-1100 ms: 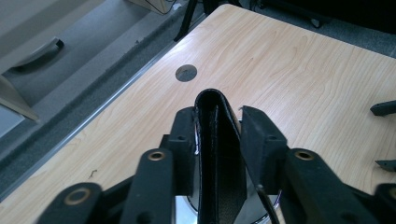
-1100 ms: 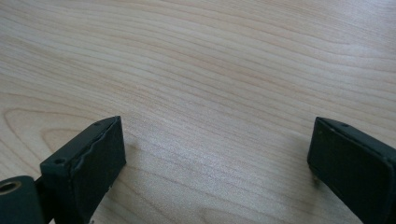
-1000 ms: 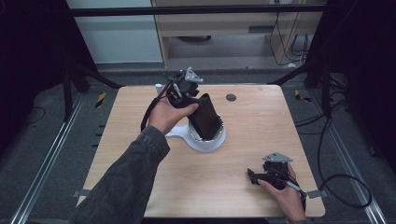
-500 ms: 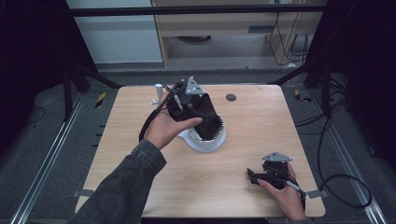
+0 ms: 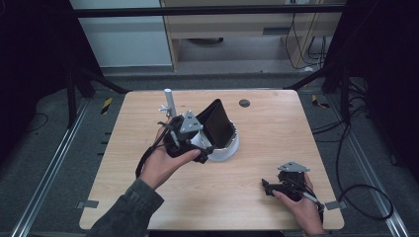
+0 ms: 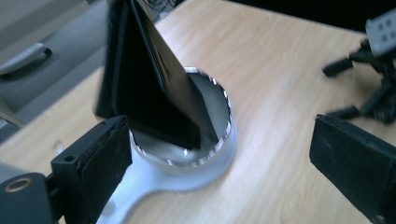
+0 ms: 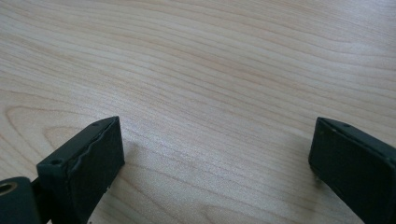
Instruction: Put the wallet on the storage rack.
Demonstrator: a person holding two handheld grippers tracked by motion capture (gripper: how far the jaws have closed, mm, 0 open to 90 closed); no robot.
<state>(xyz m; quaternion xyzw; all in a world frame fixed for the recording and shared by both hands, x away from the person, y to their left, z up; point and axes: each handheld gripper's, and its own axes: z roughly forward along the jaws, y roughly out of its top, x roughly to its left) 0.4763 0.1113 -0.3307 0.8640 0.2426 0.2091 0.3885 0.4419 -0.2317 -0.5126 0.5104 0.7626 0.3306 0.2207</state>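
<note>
- Black wallet (image 5: 217, 123): stands folded and tilted inside the white round holder (image 5: 225, 150), lower edge down in the bowl, upper part leaning up and out past the rim; also seen in the left gripper view (image 6: 144, 84).
- White round holder: sits on the bench (image 5: 276, 123), near its middle.
- Left tongs (image 5: 197, 148): just beside the holder on its near-left side, jaws wide apart, having just been opening. In the left gripper view, the left jaw stands against the holder's rim; nothing is clamped.
- Right tongs (image 5: 269, 186): well apart from the holder, toward the near-right corner of the bench, jaws apart over bare wood (image 7: 210, 93), holding nothing.
- White post (image 5: 168, 101): upright beyond the left tongs.
</note>
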